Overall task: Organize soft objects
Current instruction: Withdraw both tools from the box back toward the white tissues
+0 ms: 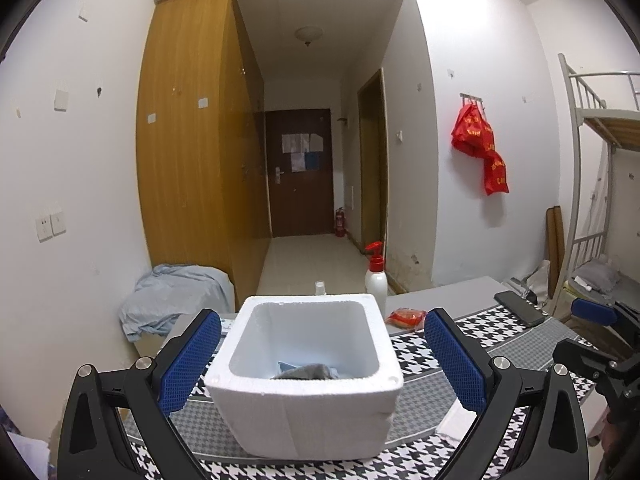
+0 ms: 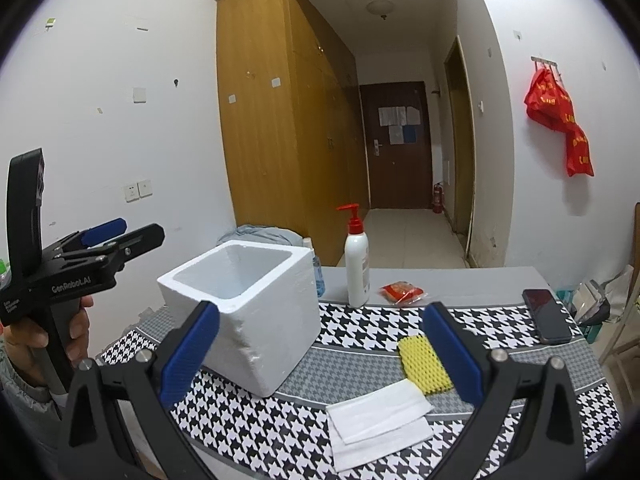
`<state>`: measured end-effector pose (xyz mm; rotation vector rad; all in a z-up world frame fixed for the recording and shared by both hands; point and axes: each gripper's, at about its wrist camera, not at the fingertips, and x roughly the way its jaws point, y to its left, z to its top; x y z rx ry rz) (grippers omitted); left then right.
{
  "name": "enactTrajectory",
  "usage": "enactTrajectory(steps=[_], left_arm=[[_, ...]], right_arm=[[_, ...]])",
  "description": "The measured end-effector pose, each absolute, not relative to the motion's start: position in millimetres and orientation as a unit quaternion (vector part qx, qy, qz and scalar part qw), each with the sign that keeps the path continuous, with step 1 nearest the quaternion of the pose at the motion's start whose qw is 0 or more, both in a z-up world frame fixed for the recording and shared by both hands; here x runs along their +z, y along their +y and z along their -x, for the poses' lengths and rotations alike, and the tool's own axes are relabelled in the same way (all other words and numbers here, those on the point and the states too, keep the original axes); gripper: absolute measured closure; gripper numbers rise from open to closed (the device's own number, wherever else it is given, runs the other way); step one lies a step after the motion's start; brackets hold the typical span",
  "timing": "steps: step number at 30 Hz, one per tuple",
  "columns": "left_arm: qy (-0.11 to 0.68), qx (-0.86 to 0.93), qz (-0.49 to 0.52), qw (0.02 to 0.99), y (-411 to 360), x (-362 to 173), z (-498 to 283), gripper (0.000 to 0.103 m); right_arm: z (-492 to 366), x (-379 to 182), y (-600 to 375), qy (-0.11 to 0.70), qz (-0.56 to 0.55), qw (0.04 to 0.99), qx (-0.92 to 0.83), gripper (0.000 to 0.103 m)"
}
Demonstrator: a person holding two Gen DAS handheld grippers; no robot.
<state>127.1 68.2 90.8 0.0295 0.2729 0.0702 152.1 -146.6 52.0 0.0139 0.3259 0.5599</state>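
From the left wrist view, the left tongs stand wide open and empty, straddling the white foam box; grey and bluish cloth, apparently folded, lies inside. From the right wrist view, the right tongs gape empty above the counter. Yellow sponge and white folded cloth lie beside the box: light, limp, compressible; pinch each across its middle.

Pump bottle upright at bench far edge, 12 o'clock. Red packet just at its 3 o'clock. Phone flat further toward 3 o'clock. Red bag hangs on wall.
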Motion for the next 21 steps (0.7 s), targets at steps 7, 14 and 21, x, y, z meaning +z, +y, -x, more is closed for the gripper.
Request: enactTrajectory(steps=[7, 14, 21], left_arm=[[0.128, 0.028, -0.016, 0.991, 60.0, 91.2, -106.4, 0.001], [0.124, 0.020, -0.010, 0.992, 58.5, 85.2, -89.7, 0.001], [0.117, 0.004, -0.001, 0.993, 52.5, 70.3, -80.9, 0.001]], right_arm=[[-135.0, 52.0, -151.6, 0.155, -0.003, 0.949, 0.273, 0.000], [-121.4, 45.3, -156.6, 0.151, -0.004, 0.949, 0.276, 0.000], [-112.5, 35.6, -158.7, 0.149, 0.005, 0.950, 0.273, 0.000]])
